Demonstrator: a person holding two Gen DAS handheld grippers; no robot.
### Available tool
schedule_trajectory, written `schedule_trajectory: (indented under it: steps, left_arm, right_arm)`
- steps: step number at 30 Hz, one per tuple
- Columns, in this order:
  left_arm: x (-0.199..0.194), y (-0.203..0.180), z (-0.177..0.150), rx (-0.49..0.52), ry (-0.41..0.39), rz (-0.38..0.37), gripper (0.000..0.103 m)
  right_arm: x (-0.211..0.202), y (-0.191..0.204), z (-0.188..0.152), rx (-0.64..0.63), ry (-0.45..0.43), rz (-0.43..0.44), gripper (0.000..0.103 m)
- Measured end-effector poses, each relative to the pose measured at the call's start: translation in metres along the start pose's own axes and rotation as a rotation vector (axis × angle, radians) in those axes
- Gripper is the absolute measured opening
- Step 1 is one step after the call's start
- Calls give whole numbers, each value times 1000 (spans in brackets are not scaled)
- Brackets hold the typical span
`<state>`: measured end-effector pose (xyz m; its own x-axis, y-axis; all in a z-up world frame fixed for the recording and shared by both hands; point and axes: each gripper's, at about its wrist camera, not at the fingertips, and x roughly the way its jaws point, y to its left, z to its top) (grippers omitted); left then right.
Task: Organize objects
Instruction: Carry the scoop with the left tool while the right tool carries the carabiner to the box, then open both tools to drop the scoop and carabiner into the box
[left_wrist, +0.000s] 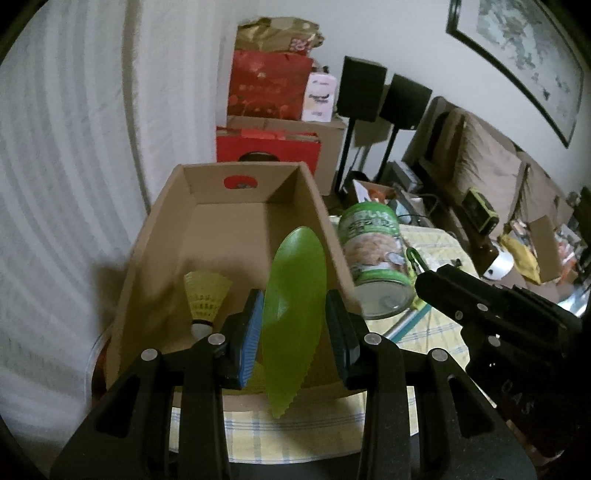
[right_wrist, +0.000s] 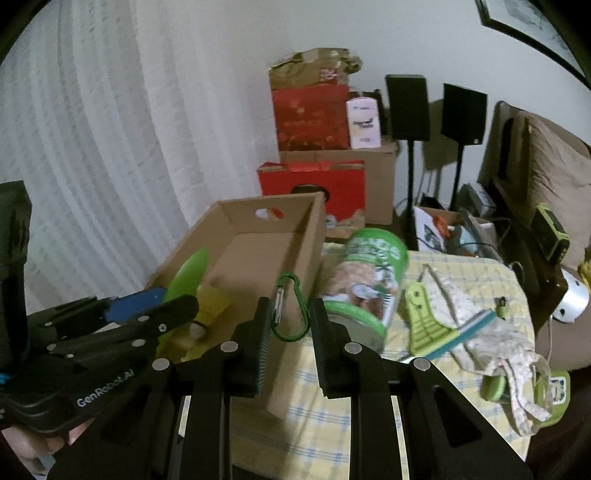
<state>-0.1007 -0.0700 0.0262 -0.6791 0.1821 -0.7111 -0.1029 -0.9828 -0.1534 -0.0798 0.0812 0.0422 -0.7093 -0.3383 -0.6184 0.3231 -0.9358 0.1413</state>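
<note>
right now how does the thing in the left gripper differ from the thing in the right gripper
The left gripper is closed on a green plastic knife, a broad flat blade with a serrated edge. The right gripper is closed on a green carabiner, a small open metal loop with a silver gate. The knife hangs over the cardboard box; the carabiner is beside its outer wall. Both are green.

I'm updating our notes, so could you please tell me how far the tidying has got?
Done: a yellow shuttlecock lies in the cardboard box. In hand: the left gripper holds a green scraper, the right gripper a green carabiner. Left: the can and bib.
</note>
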Motion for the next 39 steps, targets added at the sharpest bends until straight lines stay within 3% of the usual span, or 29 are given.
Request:
schedule_trajectory:
  steps: [19,30,39]
  left_arm:
    - [25,34,-1,-72,59,-19,34]
    - [24,39,1,-99,47,-25,58]
    - [10,36,3,-75,-11,44,68]
  right_arm:
    - [44,23,-6,15,79,106,24]
    - [36,18,-6,23,62,84,28]
    - [24,12,-3,15,26,41,38]
